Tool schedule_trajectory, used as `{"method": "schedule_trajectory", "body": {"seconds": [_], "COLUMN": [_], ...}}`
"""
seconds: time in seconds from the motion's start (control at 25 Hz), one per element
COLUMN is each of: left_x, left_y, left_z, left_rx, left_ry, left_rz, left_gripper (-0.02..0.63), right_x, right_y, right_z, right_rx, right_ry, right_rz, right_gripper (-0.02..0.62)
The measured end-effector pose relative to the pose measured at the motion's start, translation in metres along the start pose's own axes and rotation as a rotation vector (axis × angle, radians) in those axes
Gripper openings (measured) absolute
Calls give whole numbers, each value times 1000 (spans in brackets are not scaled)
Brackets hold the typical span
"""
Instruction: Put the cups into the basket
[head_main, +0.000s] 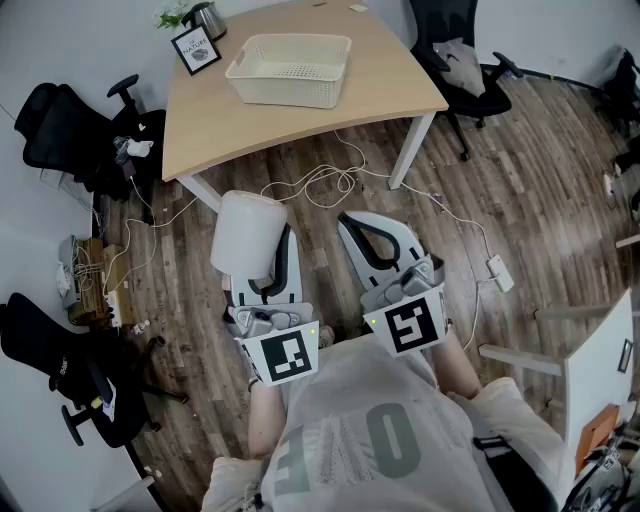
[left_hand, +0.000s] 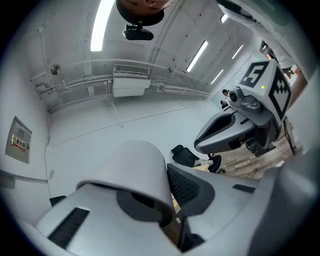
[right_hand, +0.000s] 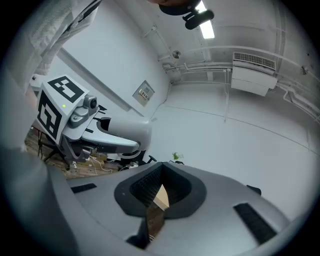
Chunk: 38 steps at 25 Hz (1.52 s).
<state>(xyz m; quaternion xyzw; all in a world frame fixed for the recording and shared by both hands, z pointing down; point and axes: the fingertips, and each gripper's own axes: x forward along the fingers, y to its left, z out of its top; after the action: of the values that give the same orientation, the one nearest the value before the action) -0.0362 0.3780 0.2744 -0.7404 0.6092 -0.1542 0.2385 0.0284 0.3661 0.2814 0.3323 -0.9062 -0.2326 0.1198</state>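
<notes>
A white cup (head_main: 243, 232) lies sideways in my left gripper (head_main: 266, 250), which is shut on it and held level above the wood floor. In the left gripper view the cup (left_hand: 134, 170) fills the space between the jaws of that gripper (left_hand: 167, 202), with its open mouth facing back toward the camera. My right gripper (head_main: 362, 225) hangs beside it, shut with nothing held; in its own view this gripper (right_hand: 154, 199) shows only a thin slit between the pads. The cream basket (head_main: 290, 68) stands on the light wooden table (head_main: 380, 80) ahead, apart from both grippers.
A framed sign (head_main: 195, 50), a metal jug (head_main: 208, 18) and a small plant (head_main: 174, 14) sit at the table's far left corner. Black office chairs (head_main: 70, 130) (head_main: 468, 72) flank the table. Cables (head_main: 320, 182) trail across the floor. A white desk (head_main: 598, 370) is at the right.
</notes>
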Motion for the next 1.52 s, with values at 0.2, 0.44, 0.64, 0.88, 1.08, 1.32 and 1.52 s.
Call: {"method": "schedule_trajectory", "body": {"seconds": [0.2,0.44,0.64,0.88,1.08,1.32,1.52], "left_x": [9,26,40,70,84,105,141], "left_y": [-9,-16,-23,-33,-40,-36,-32], "left_z": [6,8,10,18,28,16,-2], "left_rx": [-1,-4,-2,23,35,32,16], "left_ry": [1,5,17,18,23,56,48], "left_rz": [-2,2,15,46,108,109,103], "left_gripper": [52,52,52,52,52,52,52], "right_x": [-5,-8,-15,-24,-26,-10,12], "right_y": [-10,-25,-43,-72,-98,-110,-125], "right_z": [-7,-21,-36,-67,-90,-101,-118], "right_rx": [-6,-4,29,-6,14,46,7], "right_ry": [6,11,-2,22,-5,-9,17], "right_rz": [7,6,-3,20,36,43,34], "right_gripper": [-2,-2,-2,-2,-2,-2,-2]}}
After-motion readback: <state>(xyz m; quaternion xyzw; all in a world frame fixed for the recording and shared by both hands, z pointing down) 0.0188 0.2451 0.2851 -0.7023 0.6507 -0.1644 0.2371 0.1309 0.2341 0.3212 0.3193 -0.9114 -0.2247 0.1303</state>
